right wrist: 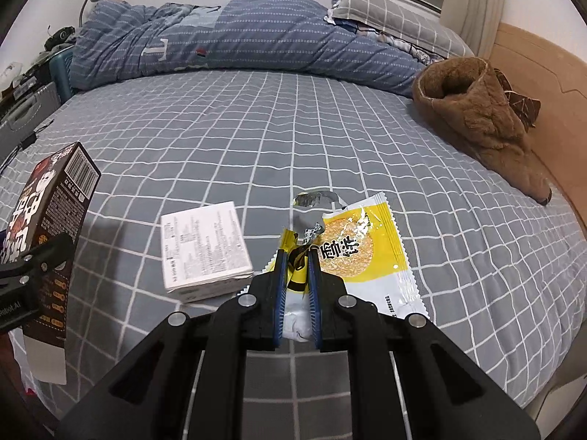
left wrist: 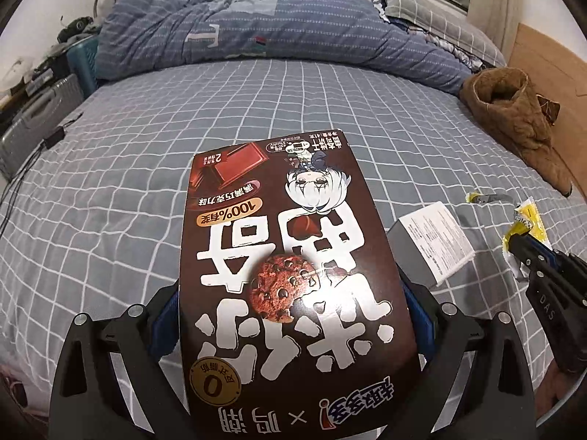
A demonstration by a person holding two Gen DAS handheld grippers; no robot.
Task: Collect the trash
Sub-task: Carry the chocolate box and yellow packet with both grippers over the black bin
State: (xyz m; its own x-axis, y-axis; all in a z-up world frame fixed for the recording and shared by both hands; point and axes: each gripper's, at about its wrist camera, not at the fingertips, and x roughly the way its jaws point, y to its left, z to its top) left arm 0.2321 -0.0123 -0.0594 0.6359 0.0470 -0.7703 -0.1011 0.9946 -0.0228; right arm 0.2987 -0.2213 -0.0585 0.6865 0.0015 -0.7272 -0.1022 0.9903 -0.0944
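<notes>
A brown chocolate cookie box fills the left wrist view, held between the blue pads of my left gripper, which is shut on its sides. The same cookie box appears at the left edge of the right wrist view, lifted off the bed. My right gripper is shut on a crumpled yellow snack wrapper, whose flat part spreads to the right of the fingers. In the left wrist view the right gripper with the wrapper shows at the right edge. A small white box lies on the bed between both grippers.
The grey checked bed sheet spreads ahead. A rolled blue quilt and pillows lie at the far side. A brown fleece garment rests by the wooden headboard on the right. A torn silver foil scrap lies beyond the wrapper. Cables hang off the left edge.
</notes>
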